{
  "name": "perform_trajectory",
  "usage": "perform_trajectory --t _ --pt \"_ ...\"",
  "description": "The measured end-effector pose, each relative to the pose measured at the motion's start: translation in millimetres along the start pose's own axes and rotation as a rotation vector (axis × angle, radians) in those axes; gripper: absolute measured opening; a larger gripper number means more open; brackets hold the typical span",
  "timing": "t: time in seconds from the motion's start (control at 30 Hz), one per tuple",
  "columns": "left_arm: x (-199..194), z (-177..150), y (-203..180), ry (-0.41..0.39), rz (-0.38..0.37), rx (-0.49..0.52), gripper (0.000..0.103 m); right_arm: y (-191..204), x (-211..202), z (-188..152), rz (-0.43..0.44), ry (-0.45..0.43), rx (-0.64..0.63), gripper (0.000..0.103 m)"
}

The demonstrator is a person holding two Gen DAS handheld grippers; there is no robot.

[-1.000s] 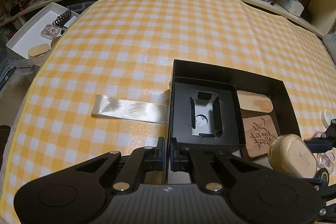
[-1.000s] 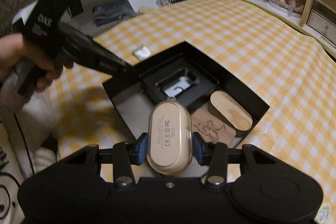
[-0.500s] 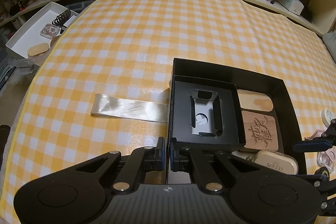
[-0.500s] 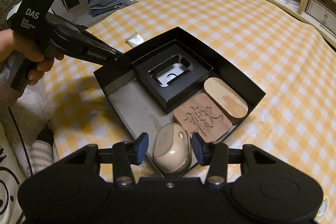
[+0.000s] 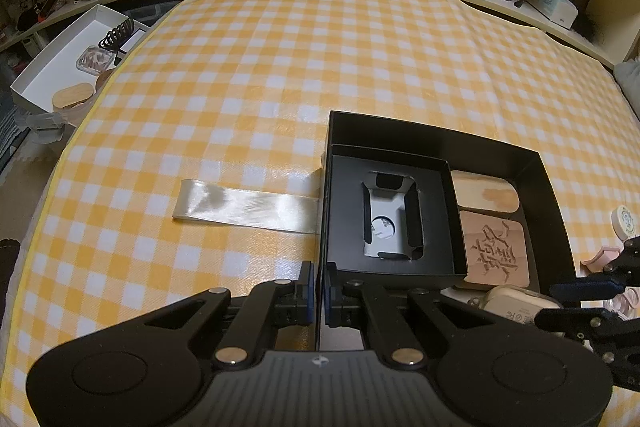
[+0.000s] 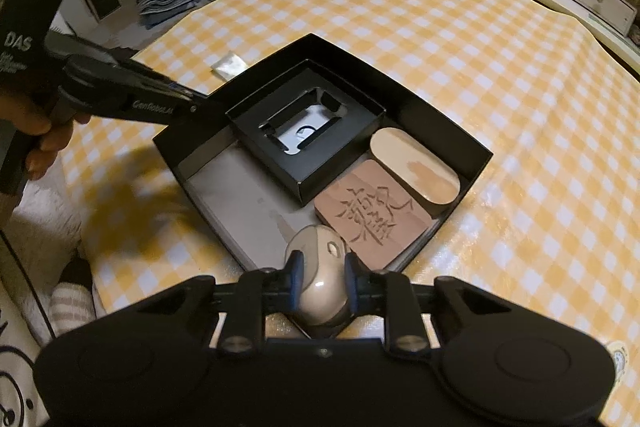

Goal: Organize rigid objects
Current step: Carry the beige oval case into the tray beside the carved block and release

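**Beige case at the near end of the black box**

Shelves crowded with boxes and display cases ring a surface spread with a yellow-and-white checked cloth (image 5: 280, 75). On it sits an open black box (image 6: 448, 131) holding a smaller black insert tray (image 6: 308, 131), an oval light wooden piece (image 6: 416, 167) and a carved brown wooden block (image 6: 372, 215), the two wooden things side by side. A satin ribbon (image 5: 248, 207) lies flat on the cloth, running out from the box's left wall.

The left tool (image 5: 318, 291) is pinched tight on the box's near-left wall. The right tool (image 6: 322, 275) has a rounded beige case (image 6: 320, 279) between its jaws, which are closing, the blue pads at the case's sides. The case sits at the near end of the box, just beside the carved block. A hand (image 6: 40, 131) holds the left tool's handle.
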State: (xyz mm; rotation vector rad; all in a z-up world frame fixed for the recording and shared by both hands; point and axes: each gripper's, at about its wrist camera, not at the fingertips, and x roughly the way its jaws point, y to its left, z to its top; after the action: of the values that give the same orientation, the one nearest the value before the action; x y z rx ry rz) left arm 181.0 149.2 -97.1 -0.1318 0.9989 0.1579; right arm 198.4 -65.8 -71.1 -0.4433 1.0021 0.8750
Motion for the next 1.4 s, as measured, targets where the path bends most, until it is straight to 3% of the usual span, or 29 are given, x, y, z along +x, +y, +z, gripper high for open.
perform_trajectory --t 0.23,0.3,0.37,0.5,0.7,1.17,1.23,1.4 --pt "-0.2 -0.1 -0.2 0.000 -0.001 0.001 0.005 3.0 10.6 8.7 -0.018 0.018 0.025 0.019" --pt "-0.1 0.3 0.3 -0.001 -0.002 -0.001 0.005 -2.3 17.3 13.2 0.003 0.050 0.076 0.025" --pt "-0.2 0.4 1.1 -0.001 -0.005 -0.004 0.005 -7.5 25.3 17.4 0.020 0.093 0.115 0.040" --pt "-0.8 0.7 1.4 0.000 -0.005 0.001 0.005 -9.8 42.3 24.7 0.024 0.160 0.154 0.047" --pt "0.5 2.7 2.7 0.004 -0.007 -0.004 0.005 -10.1 39.6 29.4 0.127 0.120 0.199 0.037" --pt "-1.1 3.5 2.0 0.003 -0.005 -0.001 0.005 -14.3 -25.4 22.3 0.068 0.003 0.209 0.035" --pt "-1.8 3.3 1.8 0.005 -0.005 -0.002 0.005 -13.6 -31.8 16.1 0.068 -0.003 0.220 0.035" --pt "-2.7 2.8 2.3 0.007 -0.004 -0.003 0.004 -10.0 -47.0 0.2 0.033 -0.029 0.233 0.048"
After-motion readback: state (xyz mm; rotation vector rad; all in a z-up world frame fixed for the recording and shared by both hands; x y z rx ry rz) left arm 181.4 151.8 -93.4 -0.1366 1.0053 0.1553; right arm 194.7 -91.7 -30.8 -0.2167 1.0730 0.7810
